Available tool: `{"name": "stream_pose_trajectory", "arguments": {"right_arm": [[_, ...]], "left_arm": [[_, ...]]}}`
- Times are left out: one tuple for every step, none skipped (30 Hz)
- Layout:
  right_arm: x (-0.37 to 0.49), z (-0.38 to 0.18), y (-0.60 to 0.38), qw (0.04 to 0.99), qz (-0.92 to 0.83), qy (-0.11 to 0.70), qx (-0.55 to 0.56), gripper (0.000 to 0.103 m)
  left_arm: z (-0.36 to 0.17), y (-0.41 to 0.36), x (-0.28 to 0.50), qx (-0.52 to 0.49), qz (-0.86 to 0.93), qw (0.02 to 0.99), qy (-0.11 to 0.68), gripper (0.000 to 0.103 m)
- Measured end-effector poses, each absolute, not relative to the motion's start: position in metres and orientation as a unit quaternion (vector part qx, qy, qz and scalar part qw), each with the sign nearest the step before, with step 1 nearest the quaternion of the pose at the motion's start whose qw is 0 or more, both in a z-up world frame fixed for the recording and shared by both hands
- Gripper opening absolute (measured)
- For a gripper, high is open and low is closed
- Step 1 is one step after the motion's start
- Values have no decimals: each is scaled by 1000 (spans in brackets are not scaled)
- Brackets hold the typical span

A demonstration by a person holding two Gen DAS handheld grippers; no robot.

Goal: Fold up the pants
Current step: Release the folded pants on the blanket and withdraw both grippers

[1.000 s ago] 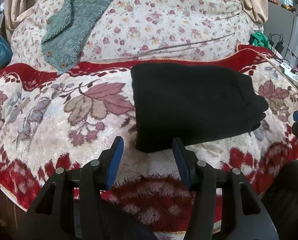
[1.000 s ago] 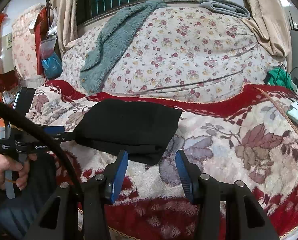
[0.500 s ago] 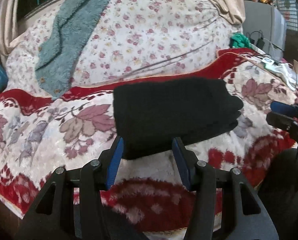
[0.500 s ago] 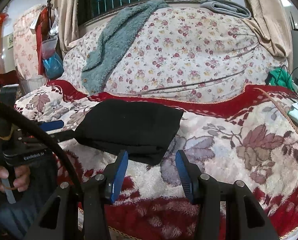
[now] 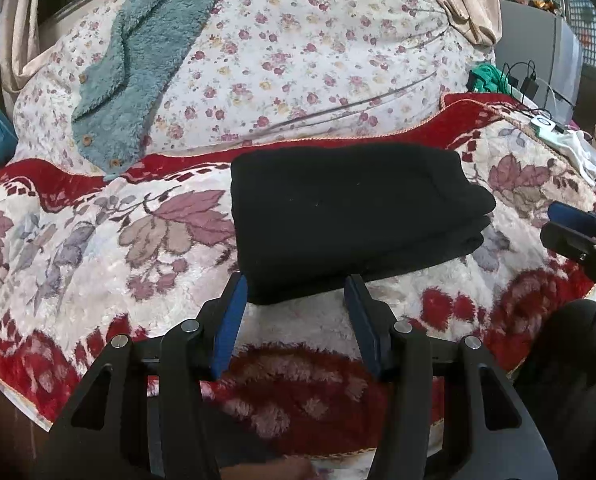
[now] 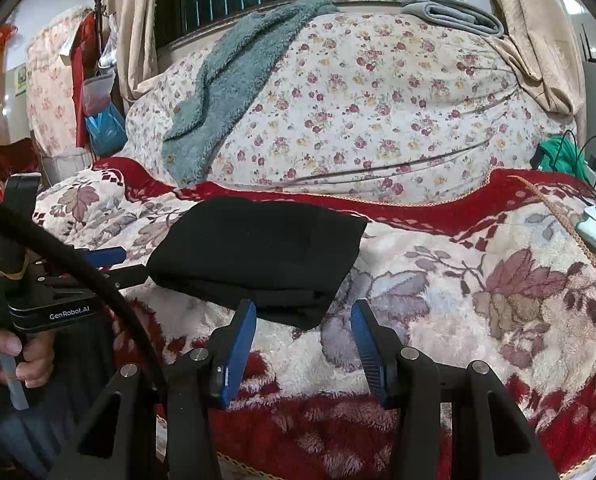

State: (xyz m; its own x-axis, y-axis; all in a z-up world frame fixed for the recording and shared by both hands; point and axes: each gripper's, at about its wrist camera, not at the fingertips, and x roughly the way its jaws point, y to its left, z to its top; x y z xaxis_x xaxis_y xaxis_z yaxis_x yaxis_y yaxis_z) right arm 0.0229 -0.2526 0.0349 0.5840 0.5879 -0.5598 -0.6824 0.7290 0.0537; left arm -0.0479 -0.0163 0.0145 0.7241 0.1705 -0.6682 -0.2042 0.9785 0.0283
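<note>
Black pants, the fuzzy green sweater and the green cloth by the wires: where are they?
black pants [image 5: 346, 208], left wrist view, middle of the folded top
fuzzy green sweater [image 6: 233, 92], right wrist view, its middle
green cloth [image 6: 558, 156], right wrist view, its bunched middle

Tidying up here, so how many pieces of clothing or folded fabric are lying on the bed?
3: black folded pants on the red floral blanket, teal fleece garment draped over the flowered quilt, grey folded cloth on top. More may be hidden.
</note>
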Motion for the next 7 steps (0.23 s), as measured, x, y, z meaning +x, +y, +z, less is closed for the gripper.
{"name": "stream_pose_trajectory", "arguments": {"right_arm": [[23, 35, -253, 886, 358, 282, -84, 47], [23, 35, -253, 886, 358, 283, -84, 47], [23, 35, -253, 886, 358, 283, -84, 47], [23, 35, -253, 886, 358, 283, -84, 47], [23, 35, -253, 886, 359, 283, -84, 47], [23, 35, -253, 886, 359, 283, -84, 47], [24, 35, -253, 886, 359, 283, -84, 47]], "left_arm": [[14, -16, -48, -21, 106, 927, 358, 51], [14, -16, -48, -20, 112, 927, 357, 51], [13, -15, -48, -20, 114, 927, 356, 51], [14, -14, -48, -20, 116, 928, 353, 51], [14, -14, -49, -19, 117, 929, 352, 51], [14, -14, -49, -19, 117, 929, 351, 51], [14, -15, -49, -19, 113, 929, 351, 51]]}}
